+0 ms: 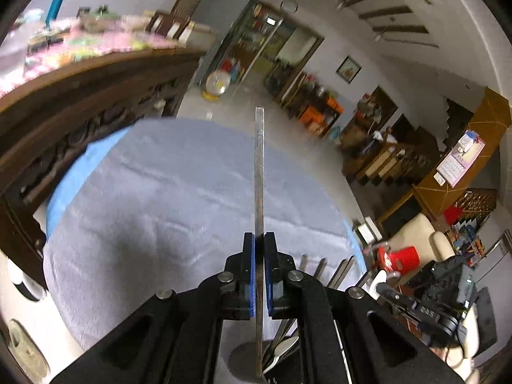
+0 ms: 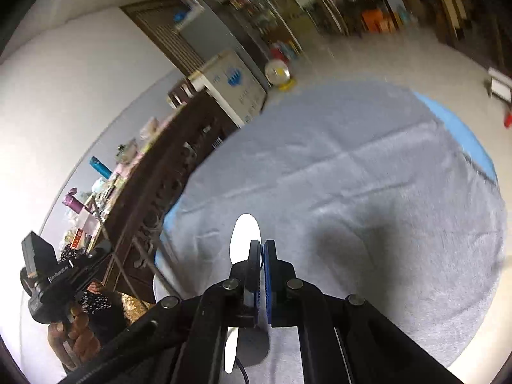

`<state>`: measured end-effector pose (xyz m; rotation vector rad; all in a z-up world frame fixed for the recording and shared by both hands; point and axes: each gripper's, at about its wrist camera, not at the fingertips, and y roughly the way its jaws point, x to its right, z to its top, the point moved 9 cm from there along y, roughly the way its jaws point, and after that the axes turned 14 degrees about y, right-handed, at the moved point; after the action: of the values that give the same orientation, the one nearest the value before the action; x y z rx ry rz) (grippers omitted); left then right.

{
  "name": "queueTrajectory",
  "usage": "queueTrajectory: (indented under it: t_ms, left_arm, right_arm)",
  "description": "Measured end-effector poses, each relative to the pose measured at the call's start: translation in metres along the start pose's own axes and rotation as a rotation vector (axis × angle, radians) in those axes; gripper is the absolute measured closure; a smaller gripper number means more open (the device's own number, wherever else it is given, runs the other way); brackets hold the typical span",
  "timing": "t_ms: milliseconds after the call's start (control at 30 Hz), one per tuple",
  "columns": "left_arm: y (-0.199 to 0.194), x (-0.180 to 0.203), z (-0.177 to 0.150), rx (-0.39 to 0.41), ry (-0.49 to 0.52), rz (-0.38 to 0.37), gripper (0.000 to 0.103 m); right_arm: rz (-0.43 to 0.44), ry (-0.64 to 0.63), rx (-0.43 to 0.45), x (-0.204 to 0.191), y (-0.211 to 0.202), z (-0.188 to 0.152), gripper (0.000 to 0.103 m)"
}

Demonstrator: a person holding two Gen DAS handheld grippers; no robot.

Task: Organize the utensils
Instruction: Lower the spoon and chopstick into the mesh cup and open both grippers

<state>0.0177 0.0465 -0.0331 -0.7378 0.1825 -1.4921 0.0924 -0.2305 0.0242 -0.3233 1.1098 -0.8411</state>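
I'm seeing a flat utensil handle (image 1: pixel 259 172) looking like brushed, dull-shining metal, a spoon (image 2: pixel 244 236) gleaming smooth glossy white, a grey cloth (image 1: pixel 166 192) lying matt and slightly fuzzy, and a sideboard (image 1: pixel 80 102) showing dark carved wood.

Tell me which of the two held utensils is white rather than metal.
The spoon in the right tongs: it is plain white with a broad rounded bowl. The utensil in the left tongs is a thin, shiny metal handle.
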Motion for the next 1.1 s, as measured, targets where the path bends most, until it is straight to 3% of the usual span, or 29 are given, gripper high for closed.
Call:
queueTrajectory:
  t_ms: [233, 467, 600, 667, 767, 867, 933, 1067, 1100]
  left_arm:
    - [-0.005, 0.012, 0.003, 0.119, 0.033, 0.046, 0.098]
    - [0.007, 0.023, -0.011, 0.115, 0.09, 0.08, 0.098]
    - [0.01, 0.028, -0.016, 0.096, 0.098, 0.07, 0.098]
    - [0.01, 0.029, -0.015, 0.095, 0.103, 0.066, 0.098]
    - [0.009, 0.029, -0.014, 0.102, 0.11, 0.066, 0.098]
    - [0.007, 0.028, -0.016, 0.109, 0.109, 0.071, 0.098]
    - [0.005, 0.028, -0.016, 0.117, 0.111, 0.078, 0.098]
    - [0.0, 0.031, -0.019, 0.127, 0.111, 0.091, 0.098]
    - [0.0, 0.031, -0.019, 0.128, 0.113, 0.093, 0.098]
  right_arm:
    - [0.001, -0.097, 0.123, -0.037, -0.007, -0.019, 0.1]
    - [-0.063, -0.22, 0.251, -0.054, -0.004, -0.038, 0.1]
    - [-0.06, -0.29, 0.22, -0.063, -0.001, -0.044, 0.1]
    - [-0.075, -0.41, 0.167, -0.077, 0.001, -0.044, 0.1]
    - [-0.139, -0.599, 0.18, -0.093, -0.006, -0.046, 0.1]
    - [-0.227, -0.722, 0.293, -0.101, -0.019, -0.038, 0.1]
    - [-0.178, -0.67, 0.328, -0.102, -0.028, -0.036, 0.1]
    - [-0.142, -0.563, 0.582, -0.097, -0.062, -0.036, 0.1]
    - [-0.127, -0.533, 0.597, -0.095, -0.065, -0.037, 0.1]
